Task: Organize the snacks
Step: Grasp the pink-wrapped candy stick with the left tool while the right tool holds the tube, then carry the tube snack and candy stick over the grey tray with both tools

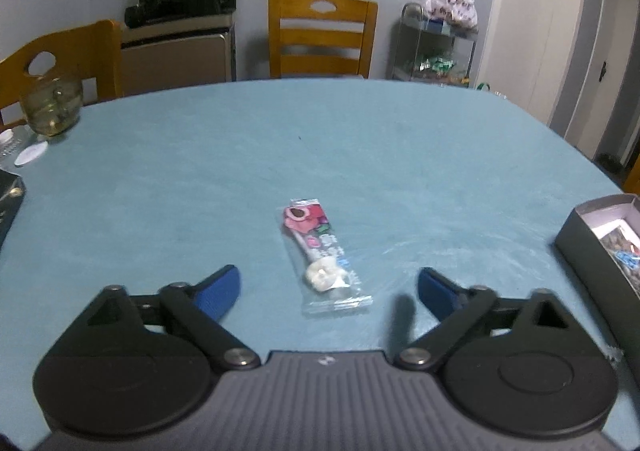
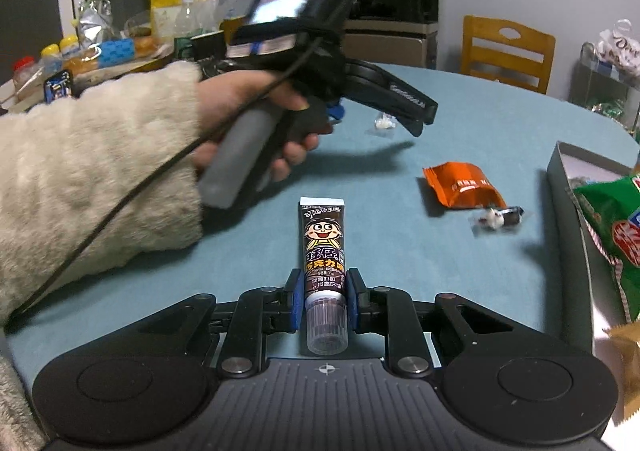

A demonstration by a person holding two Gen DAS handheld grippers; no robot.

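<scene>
Left gripper, jaws wide & empty, is straddling pink snack sachet, lying lengthwise, pointing away; right gripper is clamping choc tube.

My left gripper hangs wide open over the pink lollipop packet on the blue tablecloth.

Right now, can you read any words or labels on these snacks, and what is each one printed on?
"旺仔": on the brown tube clamped in the right hand-held gripper; the smaller lines beneath are too blurred.
Pink wrapped snack before the open left hand-held gripper: print blurred, unreadable.
Orange packet: small characters, too small to read.
Green bag: large white characters cut off at the picture's edge, unreadable.
</scene>
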